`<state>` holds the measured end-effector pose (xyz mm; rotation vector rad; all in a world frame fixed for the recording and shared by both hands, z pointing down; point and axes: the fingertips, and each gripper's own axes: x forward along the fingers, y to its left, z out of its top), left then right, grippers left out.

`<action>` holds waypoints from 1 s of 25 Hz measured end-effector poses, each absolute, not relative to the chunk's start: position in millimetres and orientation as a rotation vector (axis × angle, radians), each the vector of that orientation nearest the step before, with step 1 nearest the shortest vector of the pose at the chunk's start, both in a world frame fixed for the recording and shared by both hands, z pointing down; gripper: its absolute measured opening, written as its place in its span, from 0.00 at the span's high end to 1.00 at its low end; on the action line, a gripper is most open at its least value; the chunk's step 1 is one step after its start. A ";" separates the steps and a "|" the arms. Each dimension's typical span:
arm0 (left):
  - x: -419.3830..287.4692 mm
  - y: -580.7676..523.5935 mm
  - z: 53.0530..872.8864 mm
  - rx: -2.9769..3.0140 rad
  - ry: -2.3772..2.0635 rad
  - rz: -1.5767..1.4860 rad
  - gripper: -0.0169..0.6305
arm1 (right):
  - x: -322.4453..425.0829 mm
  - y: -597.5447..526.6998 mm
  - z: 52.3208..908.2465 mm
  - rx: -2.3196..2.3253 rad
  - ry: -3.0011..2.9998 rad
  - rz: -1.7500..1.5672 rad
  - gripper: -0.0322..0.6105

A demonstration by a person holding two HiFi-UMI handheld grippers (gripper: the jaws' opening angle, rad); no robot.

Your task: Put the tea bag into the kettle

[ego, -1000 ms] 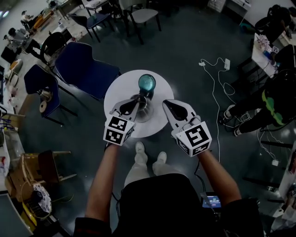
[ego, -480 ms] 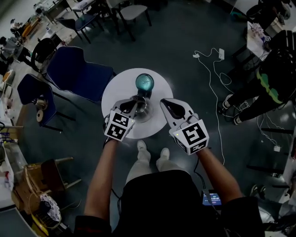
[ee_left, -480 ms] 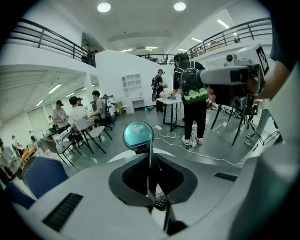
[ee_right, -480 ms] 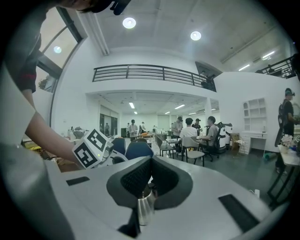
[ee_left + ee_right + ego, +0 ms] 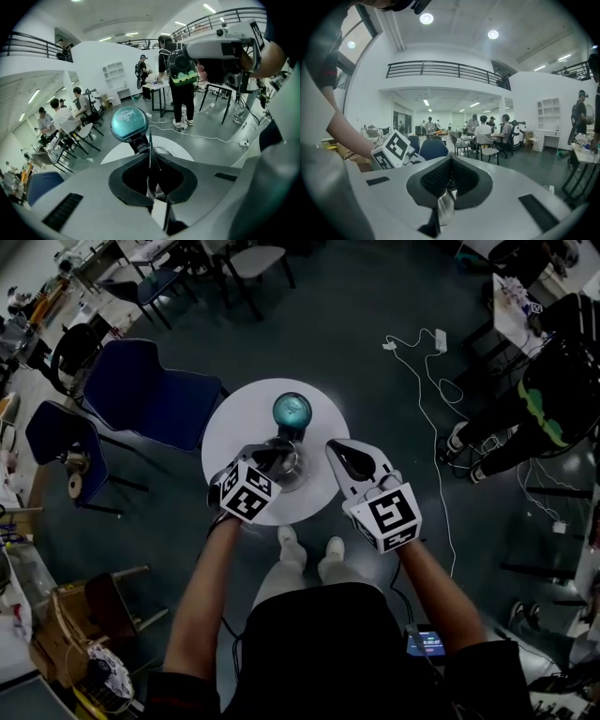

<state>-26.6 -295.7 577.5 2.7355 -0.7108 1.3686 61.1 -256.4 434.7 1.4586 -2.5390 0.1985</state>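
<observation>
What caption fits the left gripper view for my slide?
Left gripper, shut on a thin tea bag, near the teal-topped kettle on a white round table.

Teal kettle lid (image 5: 292, 410), white table (image 5: 225, 427) (blue chair (image 5: 141, 395))

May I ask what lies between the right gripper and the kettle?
Nothing: in the head view only bare white table shows between right gripper and kettle.

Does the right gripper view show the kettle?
No; beyond the right tool it shows only the left tool's marker cube, chairs and seated people.
</observation>
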 end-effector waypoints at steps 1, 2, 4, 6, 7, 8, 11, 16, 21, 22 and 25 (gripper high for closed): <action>-26.1 -297.3 581.4 2.737 -0.692 1.404 0.93 | 62.0 -258.8 436.4 1.463 -2.535 0.202 0.92; -25.3 -299.3 585.2 2.736 -0.672 1.437 0.93 | 63.1 -261.4 438.0 1.466 -2.531 0.205 0.92; -22.9 -302.6 591.3 2.735 -0.632 1.479 0.93 | 64.7 -266.0 440.7 1.470 -2.525 0.212 0.92; -20.3 -305.0 593.7 2.736 -0.597 1.497 0.93 | 64.1 -269.4 442.8 1.472 -2.520 0.221 0.92; -19.8 -306.4 594.4 2.737 -0.585 1.509 0.93 | 62.9 -270.7 443.9 1.473 -2.517 0.226 0.92; -19.9 -307.6 595.8 2.738 -0.573 1.526 0.93 | 61.2 -271.8 445.5 1.474 -2.514 0.231 0.92; -20.8 -309.0 603.8 2.749 -0.521 1.590 0.93 | 56.9 -274.3 451.7 1.474 -2.504 0.241 0.92; -22.3 -310.3 615.0 2.760 -0.432 1.693 0.93 | 57.0 -278.0 457.5 1.488 -2.484 0.260 0.92; -17.5 -309.3 623.6 2.778 -0.315 1.785 0.93 | 60.3 -283.0 463.3 1.510 -2.467 0.283 0.92; -16.3 -308.3 627.0 2.778 -0.288 1.804 0.93 | 60.3 -284.1 464.7 1.513 -2.463 0.286 0.92; -16.1 -308.9 634.9 2.772 -0.239 1.839 0.93 | 58.8 -287.4 466.3 1.519 -2.454 0.292 0.92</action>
